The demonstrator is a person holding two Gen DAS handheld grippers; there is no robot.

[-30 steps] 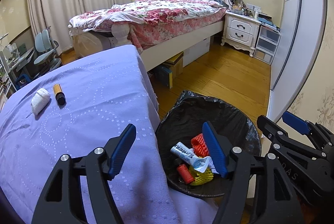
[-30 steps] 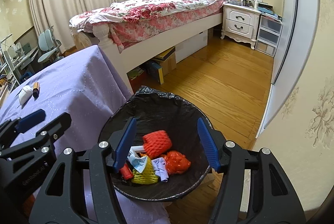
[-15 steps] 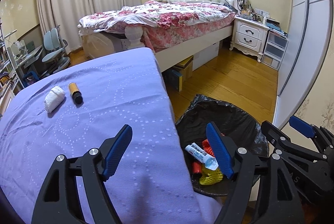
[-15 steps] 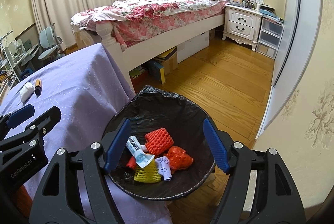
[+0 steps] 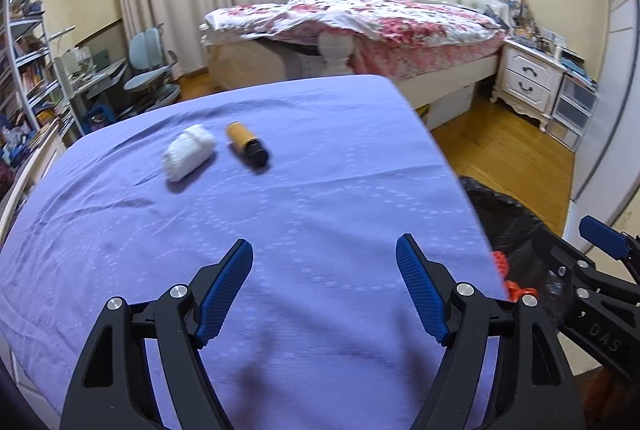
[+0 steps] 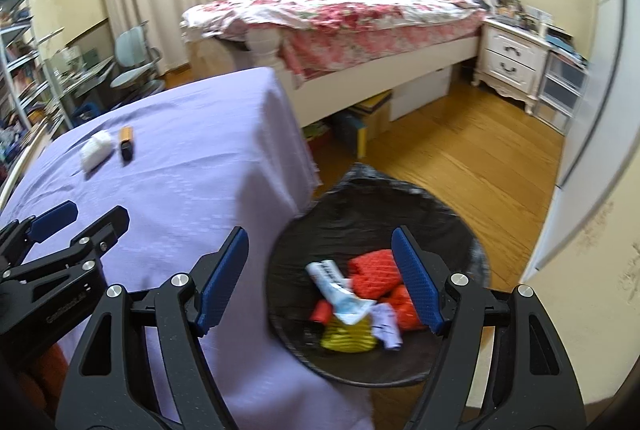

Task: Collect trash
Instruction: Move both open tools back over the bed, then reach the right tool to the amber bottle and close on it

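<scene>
A white crumpled wad (image 5: 189, 151) and an orange tube with a black cap (image 5: 246, 143) lie side by side on the purple-covered table (image 5: 320, 189); both also show in the right wrist view, the wad (image 6: 96, 149) and the tube (image 6: 126, 143). My left gripper (image 5: 325, 270) is open and empty above the table, well short of them. My right gripper (image 6: 320, 258) is open and empty above the edge of the black-lined bin (image 6: 380, 218), which holds red, yellow and white trash.
A bed (image 5: 380, 25) with a floral cover stands beyond the table. A white nightstand (image 5: 530, 81) and drawers are at the right. A desk chair (image 5: 150, 69) and shelves are at the left. Wooden floor (image 6: 472, 149) lies around the bin.
Both grippers have swung left, away from the bin and toward the table. The wad and tube now sit nearer the centre of the left wrist view. Both stay open.
</scene>
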